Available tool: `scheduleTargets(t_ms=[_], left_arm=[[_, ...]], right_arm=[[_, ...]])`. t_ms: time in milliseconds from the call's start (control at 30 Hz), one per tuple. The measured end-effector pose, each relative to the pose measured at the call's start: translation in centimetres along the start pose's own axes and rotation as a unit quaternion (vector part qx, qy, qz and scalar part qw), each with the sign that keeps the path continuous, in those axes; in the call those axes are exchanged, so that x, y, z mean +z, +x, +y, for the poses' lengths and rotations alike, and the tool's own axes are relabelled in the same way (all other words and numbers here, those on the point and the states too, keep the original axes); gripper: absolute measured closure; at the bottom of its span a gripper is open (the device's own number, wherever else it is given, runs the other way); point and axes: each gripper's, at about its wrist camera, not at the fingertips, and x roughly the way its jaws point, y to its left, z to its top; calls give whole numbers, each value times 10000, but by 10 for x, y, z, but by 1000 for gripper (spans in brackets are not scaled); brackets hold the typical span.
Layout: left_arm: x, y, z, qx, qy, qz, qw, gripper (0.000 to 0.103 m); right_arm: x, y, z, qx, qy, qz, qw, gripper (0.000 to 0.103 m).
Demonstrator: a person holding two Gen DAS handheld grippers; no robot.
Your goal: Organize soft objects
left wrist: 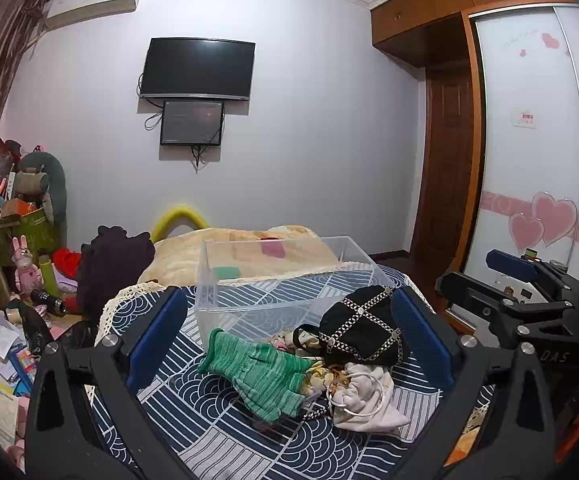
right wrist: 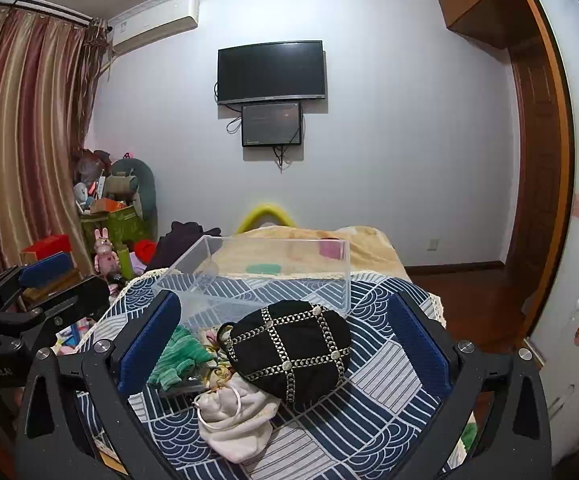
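A pile of soft things lies on the blue patterned cloth (left wrist: pixel 193 412): green knit gloves (left wrist: pixel 259 372), a black hat with gold chain trim (left wrist: pixel 363 328) and a cream drawstring pouch (left wrist: pixel 365 398). A clear plastic bin (left wrist: pixel 281 276) stands empty just behind them. My left gripper (left wrist: pixel 289 336) is open, above and in front of the pile. My right gripper (right wrist: pixel 283 336) is open, with the hat (right wrist: pixel 289 346), the gloves (right wrist: pixel 177 354) and the pouch (right wrist: pixel 233 420) between its fingers, untouched. The bin (right wrist: pixel 265 276) stands behind.
A beige blanket (left wrist: pixel 249 248) covers the bed behind the bin. Dark clothes (left wrist: pixel 109 268) lie at the bed's left. Clutter, toys and papers (left wrist: pixel 5 344) fill the floor at left. A wardrobe (left wrist: pixel 529 160) and door stand at right.
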Motion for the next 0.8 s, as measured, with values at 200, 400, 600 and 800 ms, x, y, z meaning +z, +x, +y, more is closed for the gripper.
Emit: scheduleTargets(t_ms=[200,400,600,800], left_arm=[[0,-1,-1,-7,14,5,10000,0],[-1,-2,-4,-5,75,-27,10000,0],[-2,-3,-5,-8,71,-30,10000,0],[-2,-3,-5,-16,77,-26,10000,0]], right_arm=[[1,-1,1,-1,-10,-15,10000,0],[-1,-1,2,-8,-5,-25,10000,0],[-1,-1,1,9,-1,-26,10000,0],[-1,-1,1,5,1,-25,10000,0]])
